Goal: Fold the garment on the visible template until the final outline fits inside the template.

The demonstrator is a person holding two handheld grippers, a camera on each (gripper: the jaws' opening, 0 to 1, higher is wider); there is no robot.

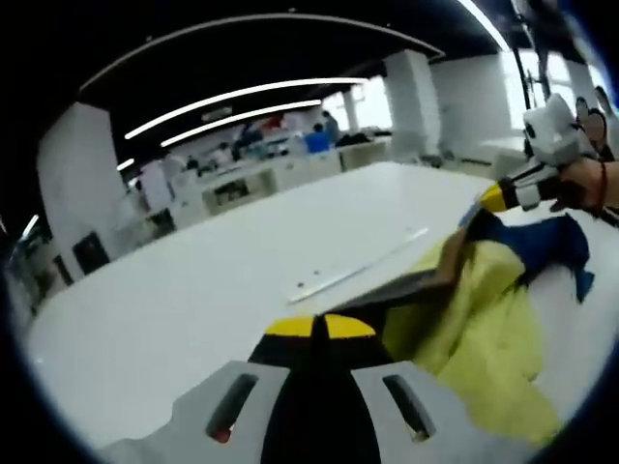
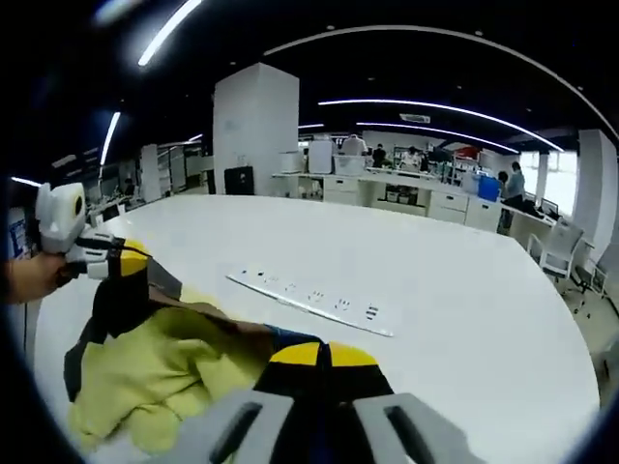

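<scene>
Two hand-held grippers are seen at work on one garment [image 1: 484, 309], a soft yellow piece with dark blue panels that is lifted partly off the white counter [image 1: 193, 290]. In the left gripper view, the left hand-held gripper [image 1: 319, 327] is shown with its yellow-tipped jaws together, and a thin dark edge of fabric runs right up to the tips — it is judged to be clamped on the garment. To the far right the right hand-held gripper [image 1: 495, 198] is held by a hand [image 1: 580, 184], pinching a blue corner. In the right gripper view, the right hand-held gripper [image 2: 322, 354] is likewise closed at the cloth's edge, with the garment [image 2: 164, 377] sagging to the left and the left hand-held gripper [image 2: 126, 259] gripping the far corner. A long pale strip [image 2: 309, 300] with small markings lies on the counter beyond; whether it belongs to the template cannot be told.

The cloth is judged light, limp and prone to bunching — it hangs in loose folds between the two holds. Corners or hems are the best places to be gripped, so that the panel can be pulled flat before it is folded.
</scene>
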